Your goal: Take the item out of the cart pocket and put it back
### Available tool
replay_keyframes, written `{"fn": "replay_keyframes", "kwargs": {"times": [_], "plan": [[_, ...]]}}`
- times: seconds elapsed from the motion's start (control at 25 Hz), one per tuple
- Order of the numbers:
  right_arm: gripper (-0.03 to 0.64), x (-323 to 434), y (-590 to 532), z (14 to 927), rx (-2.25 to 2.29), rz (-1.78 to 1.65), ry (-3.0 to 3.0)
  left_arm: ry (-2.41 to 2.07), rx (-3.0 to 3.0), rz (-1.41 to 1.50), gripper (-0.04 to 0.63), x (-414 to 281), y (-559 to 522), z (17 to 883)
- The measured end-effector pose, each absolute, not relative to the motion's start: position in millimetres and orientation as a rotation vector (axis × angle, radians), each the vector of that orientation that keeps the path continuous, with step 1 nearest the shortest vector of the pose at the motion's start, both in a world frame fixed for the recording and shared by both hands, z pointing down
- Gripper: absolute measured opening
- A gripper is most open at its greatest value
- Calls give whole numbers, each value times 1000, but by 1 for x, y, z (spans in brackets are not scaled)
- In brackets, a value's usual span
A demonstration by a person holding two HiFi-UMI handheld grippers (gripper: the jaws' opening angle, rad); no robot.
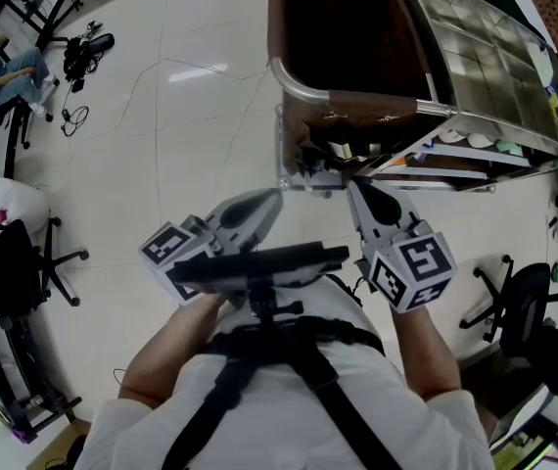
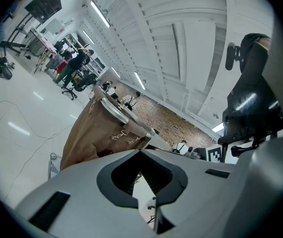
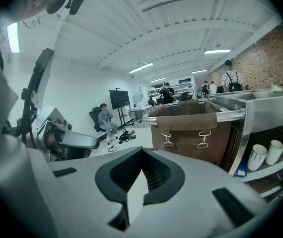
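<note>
1. Cart bag [image 1: 377, 106] — brown.
2. Left gripper [image 1: 274, 196] & right gripper [image 1: 350, 184] — grey; cubes [image 1: 414, 267] w/ blk-wht square markers.
3. Floor [image 1: 162, 116] — white, glossy.
4. Cups [image 3: 260, 155] — white.

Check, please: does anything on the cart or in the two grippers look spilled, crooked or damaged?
Nothing stands out. The brown bag hangs evenly from the cart rail by two clips, and the cups stand upright beside it. The left gripper and right gripper are both shut and empty.
</note>
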State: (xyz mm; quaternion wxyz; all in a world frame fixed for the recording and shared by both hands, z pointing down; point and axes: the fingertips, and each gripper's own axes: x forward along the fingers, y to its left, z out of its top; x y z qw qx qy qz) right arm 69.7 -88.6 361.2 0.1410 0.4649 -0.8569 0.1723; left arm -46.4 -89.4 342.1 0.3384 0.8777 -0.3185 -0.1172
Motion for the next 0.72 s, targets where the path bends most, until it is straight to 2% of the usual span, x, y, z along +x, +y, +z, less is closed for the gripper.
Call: {"fn": "replay_keyframes", "kwargs": {"times": [0.72], "plan": [[-3, 54, -69, 368, 1266, 471, -2463, -802, 2279, -296, -6, -41, -89, 347]]}}
